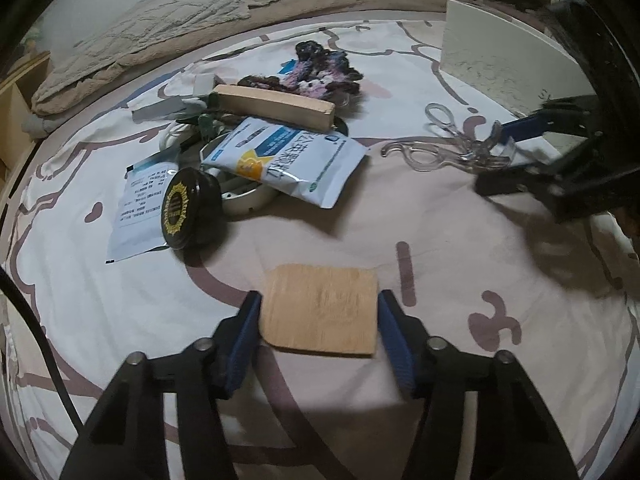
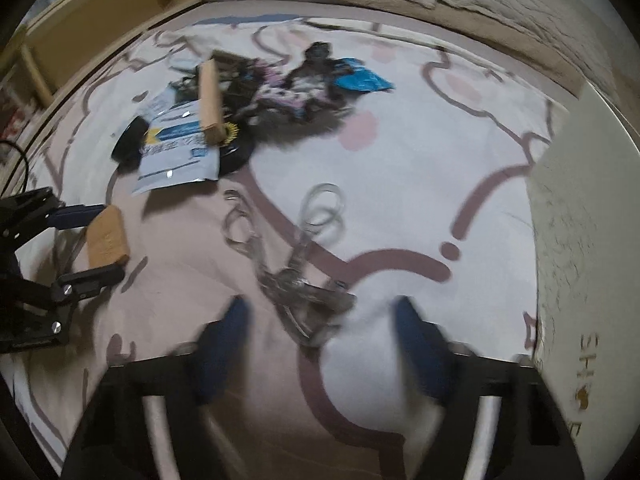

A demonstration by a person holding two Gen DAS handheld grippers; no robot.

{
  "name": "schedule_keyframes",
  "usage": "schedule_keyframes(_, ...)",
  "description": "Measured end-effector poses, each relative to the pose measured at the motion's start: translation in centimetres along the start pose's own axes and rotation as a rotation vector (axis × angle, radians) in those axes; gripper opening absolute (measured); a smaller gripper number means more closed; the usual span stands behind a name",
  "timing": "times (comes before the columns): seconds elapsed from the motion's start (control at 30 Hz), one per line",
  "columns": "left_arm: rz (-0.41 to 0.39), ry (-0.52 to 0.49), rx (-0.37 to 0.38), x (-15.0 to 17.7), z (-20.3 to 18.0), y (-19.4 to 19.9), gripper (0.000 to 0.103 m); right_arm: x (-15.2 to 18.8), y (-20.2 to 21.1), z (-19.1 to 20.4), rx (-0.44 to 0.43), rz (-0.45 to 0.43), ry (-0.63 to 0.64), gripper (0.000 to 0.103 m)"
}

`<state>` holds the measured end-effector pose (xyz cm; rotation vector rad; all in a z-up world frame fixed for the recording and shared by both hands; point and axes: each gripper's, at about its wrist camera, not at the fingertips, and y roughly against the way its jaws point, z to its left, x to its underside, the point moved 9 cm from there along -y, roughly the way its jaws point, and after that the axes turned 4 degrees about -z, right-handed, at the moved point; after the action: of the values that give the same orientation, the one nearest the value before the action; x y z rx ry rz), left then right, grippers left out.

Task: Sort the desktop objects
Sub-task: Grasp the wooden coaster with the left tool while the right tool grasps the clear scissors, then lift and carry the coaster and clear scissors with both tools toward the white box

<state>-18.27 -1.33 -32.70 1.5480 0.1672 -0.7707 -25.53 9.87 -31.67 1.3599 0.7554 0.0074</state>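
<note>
A flat wooden tile (image 1: 320,308) lies on the patterned sheet between the blue pads of my left gripper (image 1: 320,318), and both pads press its sides. The right wrist view shows the same tile (image 2: 106,236) in the left gripper (image 2: 96,242) at the far left. A clear scissor-shaped tool (image 2: 304,280) lies between the fingers of my right gripper (image 2: 322,316). That view is blurred, but the pads stand apart from the tool. In the left wrist view the right gripper (image 1: 508,152) straddles the head of the tool (image 1: 440,152).
A pile sits beyond the tile: a long wooden block (image 1: 276,106), a blue-and-white pouch (image 1: 288,160), a black round tin (image 1: 188,208), a paper sachet (image 1: 140,204) and a purple knitted piece (image 1: 320,68). A white box (image 1: 500,68) stands at the right, a beige quilt (image 1: 160,20) behind.
</note>
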Motion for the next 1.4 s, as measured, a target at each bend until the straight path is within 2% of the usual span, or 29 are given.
schedule_keyframes(0.1,0.003,-0.005,-0.001,0.0,-0.1,0.1,0.056,-0.1,-0.1,0.4,0.002,0.012,0.023,0.058)
schedule_keyframes(0.17,0.003,-0.004,0.002,0.1,-0.1,0.2,0.056,-0.2,-0.2,0.5,0.006,0.016,0.033,0.048)
schedule_keyframes(0.27,0.002,0.003,0.007,0.2,-0.1,0.4,0.056,-0.3,-0.1,0.5,0.008,0.021,0.043,0.039)
schedule_keyframes(0.77,-0.013,0.048,0.037,-0.4,-0.4,1.4,0.056,-0.9,1.3,0.6,-0.002,0.000,0.057,0.039)
schedule_keyframes(1.0,-0.057,0.072,0.054,-2.0,-1.0,3.0,0.056,-1.5,3.3,0.6,-0.024,-0.034,0.035,0.039)
schedule_keyframes(1.4,-0.136,0.094,0.033,-4.5,-1.4,6.1,0.056,-2.0,7.4,-0.3,-0.027,-0.098,-0.005,0.039)
